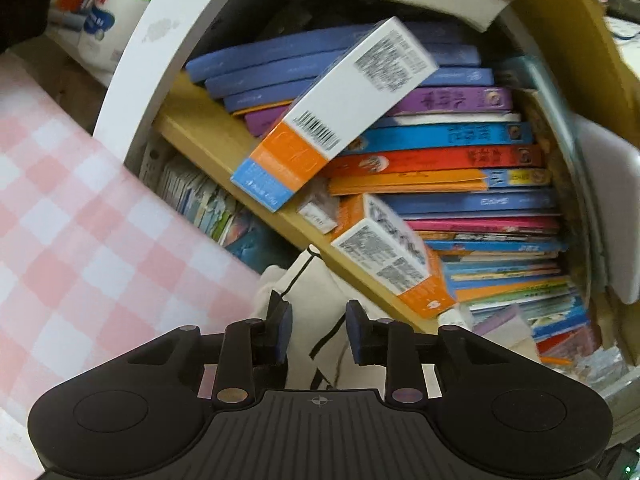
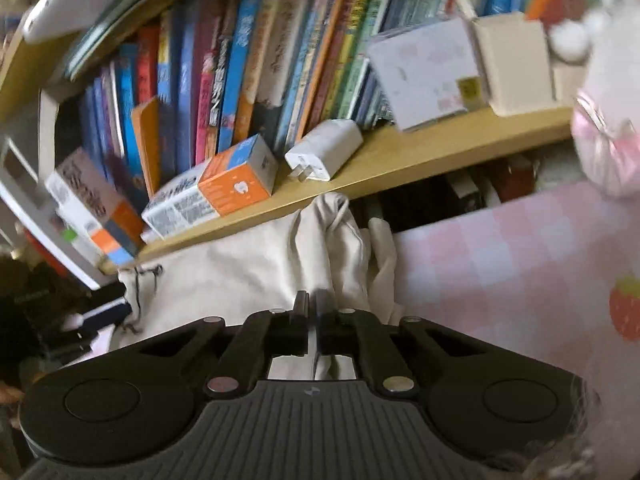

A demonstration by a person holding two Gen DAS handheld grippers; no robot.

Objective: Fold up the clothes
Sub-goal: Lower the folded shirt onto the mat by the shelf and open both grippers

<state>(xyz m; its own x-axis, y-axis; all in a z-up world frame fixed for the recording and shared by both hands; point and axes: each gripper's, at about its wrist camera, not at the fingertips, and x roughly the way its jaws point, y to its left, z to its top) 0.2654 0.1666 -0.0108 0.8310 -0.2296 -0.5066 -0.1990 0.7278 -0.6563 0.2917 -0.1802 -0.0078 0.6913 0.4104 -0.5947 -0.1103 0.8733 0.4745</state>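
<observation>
Bookshelf w/ upright books fills the background; below it a pink checked sheet, prob a bed, not certain. Cream garment lies bunched on the sheet, up against the shelf edge, w/ black line print in left view. Small boxes and white charger sit on the shelf. Right gripper: fingers pressed together, pinching a cloth fold. Left gripper: fingers part spread, cloth between, contact unclear. Fabric looks light, soft, floppy; best grabbed at hem/corners.
</observation>
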